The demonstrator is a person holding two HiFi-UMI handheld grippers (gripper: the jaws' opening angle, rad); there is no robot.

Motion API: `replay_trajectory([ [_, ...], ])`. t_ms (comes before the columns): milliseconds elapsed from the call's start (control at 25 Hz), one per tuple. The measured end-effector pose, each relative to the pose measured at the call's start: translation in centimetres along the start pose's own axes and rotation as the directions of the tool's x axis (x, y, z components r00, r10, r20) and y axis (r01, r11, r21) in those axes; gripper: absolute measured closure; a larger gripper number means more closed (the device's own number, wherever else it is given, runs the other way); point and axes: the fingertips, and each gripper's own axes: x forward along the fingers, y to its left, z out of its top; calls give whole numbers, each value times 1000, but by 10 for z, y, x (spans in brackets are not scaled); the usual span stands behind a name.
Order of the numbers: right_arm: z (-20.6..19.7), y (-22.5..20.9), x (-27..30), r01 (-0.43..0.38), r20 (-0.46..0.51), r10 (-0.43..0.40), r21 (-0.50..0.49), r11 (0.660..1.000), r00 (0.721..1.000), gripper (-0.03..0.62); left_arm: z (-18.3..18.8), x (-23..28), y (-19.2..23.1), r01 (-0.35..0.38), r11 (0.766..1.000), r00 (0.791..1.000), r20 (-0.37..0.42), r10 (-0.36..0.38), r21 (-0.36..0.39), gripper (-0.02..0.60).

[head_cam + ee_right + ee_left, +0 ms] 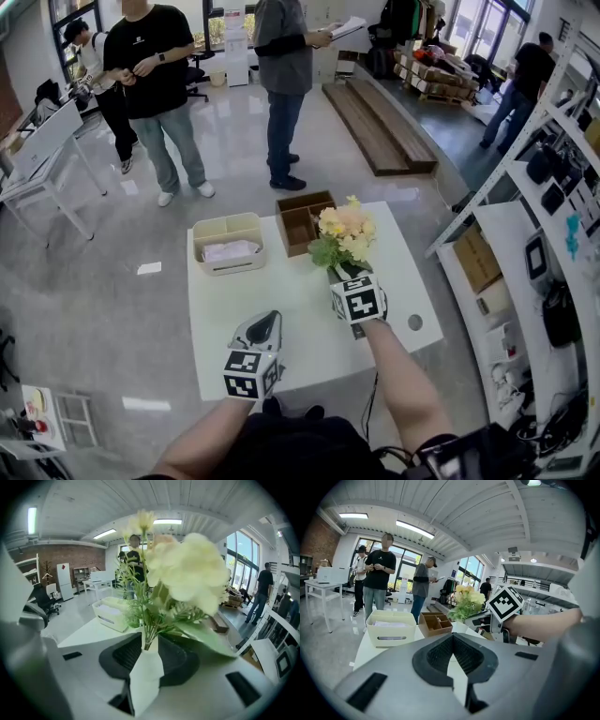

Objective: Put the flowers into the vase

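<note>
Flowers are clamped at the stems by right gripper fingers, seen only in its view; left gripper fingers touch.

arms out over the worktop: right side loaded, left side empty
left gripper sits close to the near edge, jaws pressed tip to tip with nothing between, its marker cube facing up, bare left forearm behind it. right gripper is further out, about mid-worktop, jaws clamped on the stems of the flower bunch; bare right forearm stretched out behind it.
</note>
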Motion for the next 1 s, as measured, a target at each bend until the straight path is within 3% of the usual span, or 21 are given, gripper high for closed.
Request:
replay_trajectory([
  [240,-3,12,-16,-61,-20,61,4,998,998,476,0,-2,-7,8,1000,1000,-1,-8,8,580],
  [480,-12,27,-52,-105,76,99,83,991,992,484,2,1,-17,29,999,1000,9,-29,17,580],
  [640,-10,21,-94,-76,244,31,178,981,969,546,13,4,-32,54,998,998,34,-56,35,580],
  [800,-6,13,-144,0,423,-109,250,968,900,588,23,6,-47,76,995,995,60,-80,57,580],
  [880,-11,13,-155,19,452,-146,274,962,880,589,27,8,-55,86,994,993,69,-91,69,580],
  [1000,-21,16,-158,15,451,-156,301,954,879,589,29,11,-63,96,992,992,73,-102,78,580],
])
